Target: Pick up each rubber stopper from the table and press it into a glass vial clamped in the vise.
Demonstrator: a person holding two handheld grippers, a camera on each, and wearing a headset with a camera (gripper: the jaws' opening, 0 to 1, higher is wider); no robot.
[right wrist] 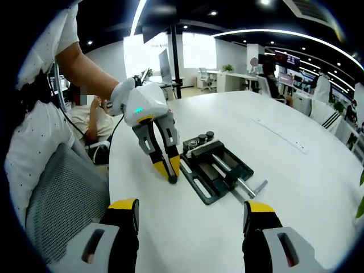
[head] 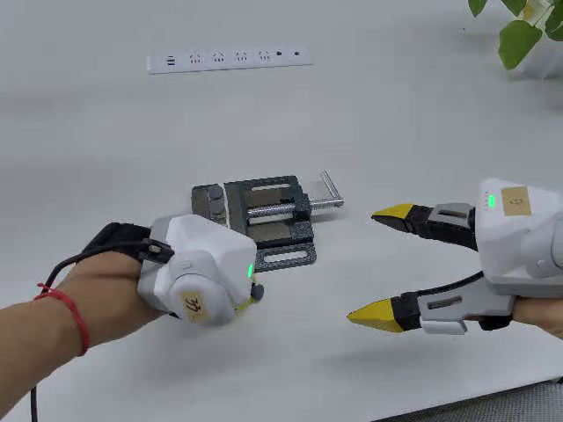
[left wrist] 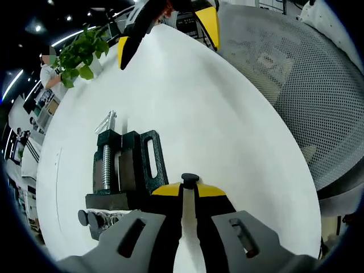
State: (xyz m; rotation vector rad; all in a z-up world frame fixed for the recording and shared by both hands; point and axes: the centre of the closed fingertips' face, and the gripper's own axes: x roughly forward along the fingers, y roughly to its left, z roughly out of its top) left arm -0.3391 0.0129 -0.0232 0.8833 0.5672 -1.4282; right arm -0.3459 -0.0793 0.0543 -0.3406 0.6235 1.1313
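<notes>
Black rubber stopper (left wrist: 190,178) sits pinched in your left gripper (left wrist: 189,191), jaws nearly closed, beside the vise's (head: 264,220) near edge. Right of it, your right gripper (head: 362,265) gapes wide, empty. Far back lies a power strip (head: 229,59).

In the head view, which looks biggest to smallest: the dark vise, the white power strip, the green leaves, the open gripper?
1. White right gripper with yellow tips, though nearest the camera.
2. Dark metal vise.
3. Long white power strip, farther off.
4. Green plant leaves, cut off at the edge, so unsure.
</notes>
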